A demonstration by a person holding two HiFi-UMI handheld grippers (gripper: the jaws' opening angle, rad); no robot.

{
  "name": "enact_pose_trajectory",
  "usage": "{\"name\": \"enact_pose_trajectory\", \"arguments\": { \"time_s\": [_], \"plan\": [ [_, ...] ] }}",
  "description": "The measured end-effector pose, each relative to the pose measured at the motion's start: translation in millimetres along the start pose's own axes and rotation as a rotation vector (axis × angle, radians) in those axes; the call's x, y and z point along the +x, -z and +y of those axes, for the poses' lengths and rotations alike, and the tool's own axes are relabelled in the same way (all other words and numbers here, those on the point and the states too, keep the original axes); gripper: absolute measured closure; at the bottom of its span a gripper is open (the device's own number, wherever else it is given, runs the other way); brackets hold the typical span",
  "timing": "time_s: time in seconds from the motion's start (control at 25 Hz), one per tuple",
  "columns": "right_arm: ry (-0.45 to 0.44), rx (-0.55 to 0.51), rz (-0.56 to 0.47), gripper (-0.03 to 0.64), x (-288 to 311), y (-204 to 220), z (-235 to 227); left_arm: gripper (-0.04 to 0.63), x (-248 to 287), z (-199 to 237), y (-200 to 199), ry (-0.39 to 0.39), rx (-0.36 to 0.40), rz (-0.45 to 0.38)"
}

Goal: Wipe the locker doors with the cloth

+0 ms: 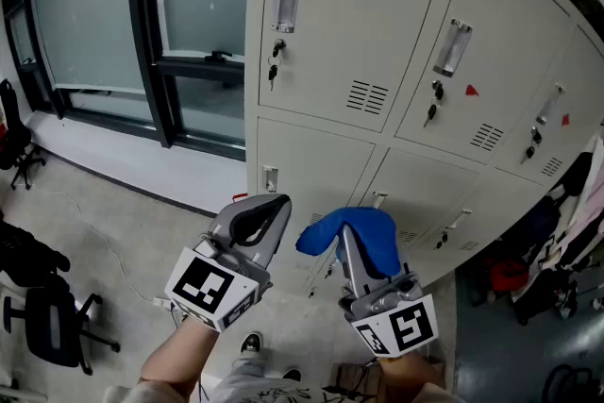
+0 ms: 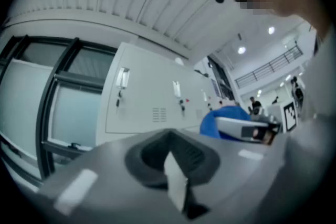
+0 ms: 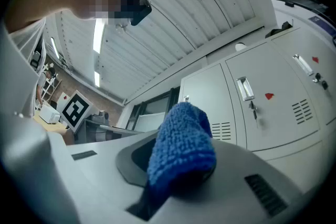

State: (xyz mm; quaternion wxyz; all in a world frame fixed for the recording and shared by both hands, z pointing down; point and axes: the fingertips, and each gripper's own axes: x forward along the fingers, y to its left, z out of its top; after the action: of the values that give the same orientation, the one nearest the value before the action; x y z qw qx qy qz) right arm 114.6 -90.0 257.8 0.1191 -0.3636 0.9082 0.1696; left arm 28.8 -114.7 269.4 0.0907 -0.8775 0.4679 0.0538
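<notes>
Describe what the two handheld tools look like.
Both are light grey moulded plastic. The left tool has a rounded body with a dark recess near its tip; the right tool looks alike. Each carries a white cube printed with black square markers.

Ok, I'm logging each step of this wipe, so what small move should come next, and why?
Probably ease the right gripper forward until the blue cloth meets a locker door. The cloth is clamped in its fingers but appears to hang short of the doors, so no wiping contact shows yet. The left gripper is shut and empty.
</notes>
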Motion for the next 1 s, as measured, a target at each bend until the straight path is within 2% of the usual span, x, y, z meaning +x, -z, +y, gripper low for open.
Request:
{"name": "enact_pose_trajectory", "arguments": {
  "time_s": [0.24, 0.56, 0.8, 1.0],
  "plan": [
    [0.004, -0.193, -0.057, 0.585, 89, -40, -9, 0.594, 21, 53, -27, 0.059, 0.024, 0.010],
    [0.105, -0.529, -0.148, 0.584, 218, -141, -47, 0.594, 58, 132, -122, 0.172, 0.033, -0.052],
    [0.169, -0.766, -0.177, 0.584, 300, -215, -70, 0.594, 90, 173, -175, 0.155, 0.026, -0.071],
    [0.239, -0.846, -0.170, 0.584, 349, -254, -93, 0.594, 106, 202, -205, 0.107, 0.064, -0.059]
  ]
}}
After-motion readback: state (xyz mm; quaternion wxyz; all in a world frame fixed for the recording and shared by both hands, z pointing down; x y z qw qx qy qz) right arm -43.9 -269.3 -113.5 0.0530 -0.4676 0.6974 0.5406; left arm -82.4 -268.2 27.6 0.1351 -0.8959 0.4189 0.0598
